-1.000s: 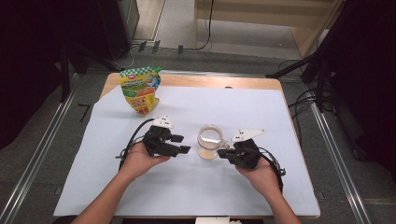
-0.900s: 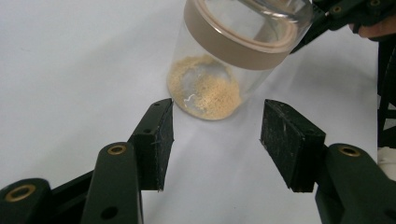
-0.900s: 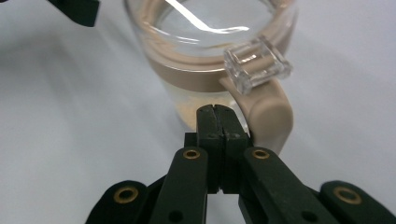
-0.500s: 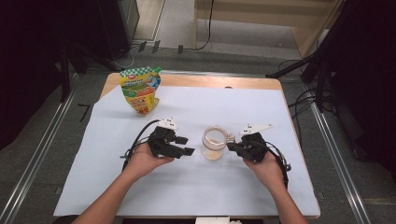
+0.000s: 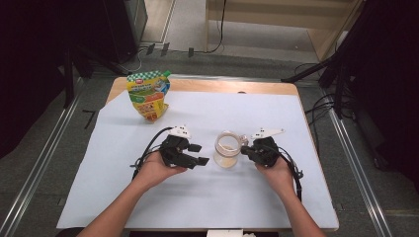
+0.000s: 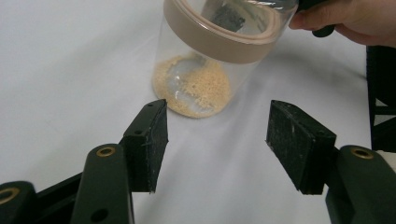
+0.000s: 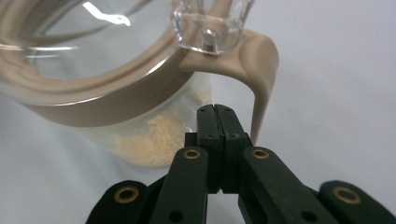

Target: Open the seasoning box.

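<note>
**Jar of tan powder standing between two grippers**

Clear jar with a beige band round its rim is sitting upright on the white sheet that is covering the wooden table, right of the sheet's middle. A thin layer of tan, crumbly powder is lying across its bottom. A beige handle is curving down from the rim band on the side facing the right gripper, and a clear plastic hinge piece is sitting on top of that band.

Right gripper is resting just beside the jar, its two black jaws pressed flat together with nothing between them. In its own view the closed tips are sitting under the arch of the handle, close to the glass wall; whether they are touching either one cannot be told.

Left gripper is waiting on the jar's other side, near it but apart. Its jaws are standing wide and have just been opening further, with only bare sheet between the pads; the jar is lying beyond the tips, not inside the gap. In the high view both hands are holding the grippers low over the sheet, pointing inward at the jar.

Far back on the left, a colourful stand-up pouch is standing at the sheet's far edge, well apart from the jar and the hands.
</note>
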`<state>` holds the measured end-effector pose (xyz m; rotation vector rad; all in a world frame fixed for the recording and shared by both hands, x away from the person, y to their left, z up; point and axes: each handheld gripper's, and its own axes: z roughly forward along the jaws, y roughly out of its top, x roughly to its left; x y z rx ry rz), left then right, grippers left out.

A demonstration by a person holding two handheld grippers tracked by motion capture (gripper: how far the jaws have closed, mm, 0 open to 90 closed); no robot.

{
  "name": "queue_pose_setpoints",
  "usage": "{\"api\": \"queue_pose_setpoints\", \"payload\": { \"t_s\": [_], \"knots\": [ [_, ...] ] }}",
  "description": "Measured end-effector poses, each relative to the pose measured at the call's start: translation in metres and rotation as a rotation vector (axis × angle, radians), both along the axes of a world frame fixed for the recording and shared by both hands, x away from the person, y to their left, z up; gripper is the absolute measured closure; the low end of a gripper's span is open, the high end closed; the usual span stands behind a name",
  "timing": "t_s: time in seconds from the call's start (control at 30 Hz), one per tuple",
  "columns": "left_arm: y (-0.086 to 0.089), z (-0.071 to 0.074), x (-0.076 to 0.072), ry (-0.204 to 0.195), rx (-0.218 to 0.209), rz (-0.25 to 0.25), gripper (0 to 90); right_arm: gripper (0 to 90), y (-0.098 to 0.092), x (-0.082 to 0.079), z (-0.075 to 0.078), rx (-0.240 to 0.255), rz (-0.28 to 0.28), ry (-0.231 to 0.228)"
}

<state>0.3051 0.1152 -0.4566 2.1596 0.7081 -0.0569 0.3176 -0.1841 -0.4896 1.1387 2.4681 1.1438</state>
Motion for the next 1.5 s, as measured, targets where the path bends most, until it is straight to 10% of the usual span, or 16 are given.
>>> {"api": "queue_pose_setpoints", "payload": {
  "t_s": [0.57,1.5],
  "knots": [
    [-0.034,0.003,0.010,-0.014,0.062,-0.064,19.2,90.0,-0.038,0.006,0.020,0.059,-0.061,0.042],
    [-0.065,-0.002,0.026,-0.098,0.059,-0.063,13.4,90.0,-0.019,0.019,0.004,0.022,-0.080,0.036]
  ]
}}
